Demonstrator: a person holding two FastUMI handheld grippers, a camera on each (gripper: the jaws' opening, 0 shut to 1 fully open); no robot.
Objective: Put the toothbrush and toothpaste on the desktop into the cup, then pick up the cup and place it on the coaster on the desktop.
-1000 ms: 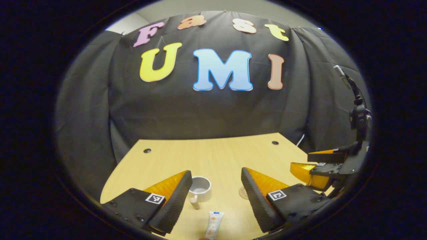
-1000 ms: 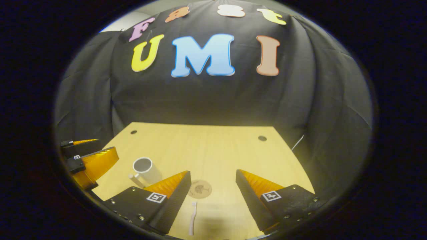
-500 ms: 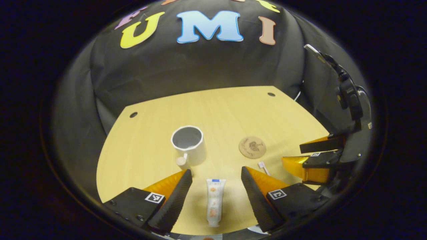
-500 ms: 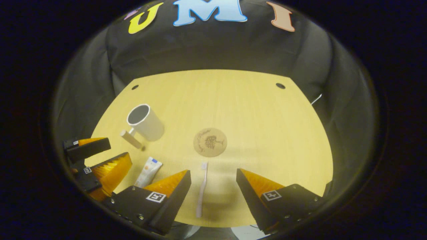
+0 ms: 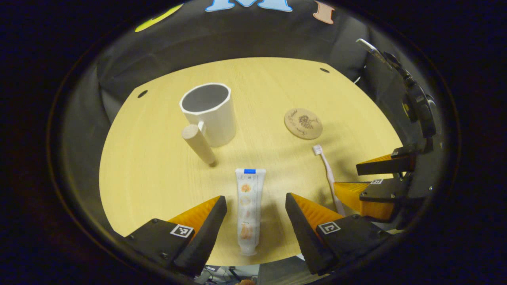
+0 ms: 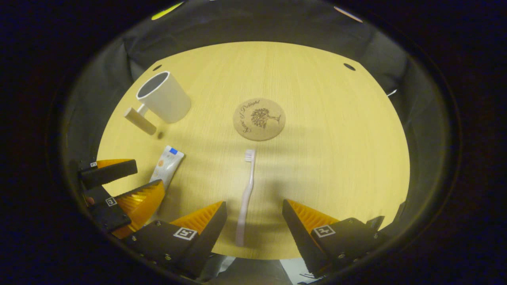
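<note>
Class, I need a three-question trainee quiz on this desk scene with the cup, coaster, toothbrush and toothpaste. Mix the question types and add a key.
1. True or false: the toothpaste already stands inside the cup.
2. Which item lies between the right gripper fingers' line of sight? A) toothbrush B) coaster C) cup
3. Fill in: the left gripper is ____ (open/shut).

Key: 1 false; 2 A; 3 open.

We look steeply down over the near edge of the table [image 5: 158, 158] from above in both views, the left gripper view lined up on the toothpaste [image 5: 248, 206], the right gripper view on the toothbrush [image 6: 246, 194], both sharing the cup [image 5: 210, 113] and coaster [image 6: 259, 119].
</note>
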